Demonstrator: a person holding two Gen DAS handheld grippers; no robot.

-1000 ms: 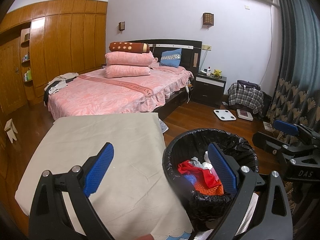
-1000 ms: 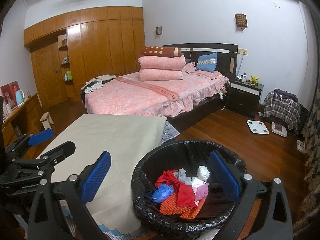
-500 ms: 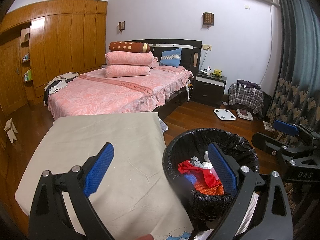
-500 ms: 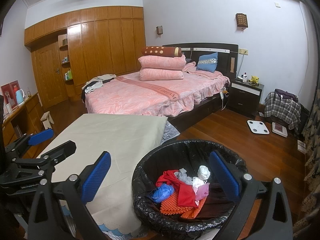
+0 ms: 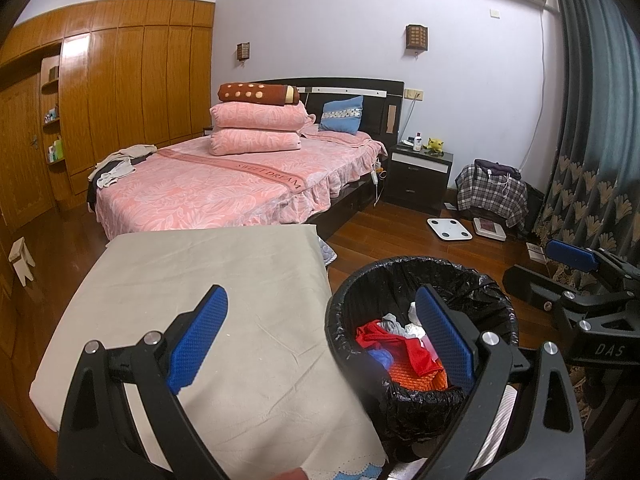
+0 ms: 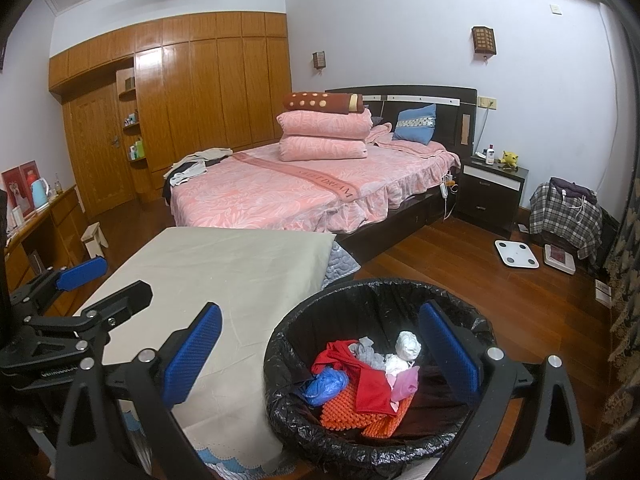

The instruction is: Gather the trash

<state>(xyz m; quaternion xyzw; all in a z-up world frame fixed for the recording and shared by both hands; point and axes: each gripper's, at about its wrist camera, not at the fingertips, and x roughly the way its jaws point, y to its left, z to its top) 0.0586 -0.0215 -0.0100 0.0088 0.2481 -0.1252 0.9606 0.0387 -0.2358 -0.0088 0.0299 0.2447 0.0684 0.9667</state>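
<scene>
A round bin lined with a black bag stands on the floor beside a cloth-covered table. Inside lies trash: a red wrapper, an orange mesh piece, a blue bag, crumpled white paper and a pink scrap. My left gripper hangs open over the table's right edge and the bin, nothing between its fingers. My right gripper is open above the bin, holding nothing. Each gripper appears at the edge of the other's view.
A bed with a pink cover fills the room's middle behind the table. A dark nightstand, two floor scales, a plaid-covered bundle and patterned curtains lie to the right. Wooden wardrobes line the left wall.
</scene>
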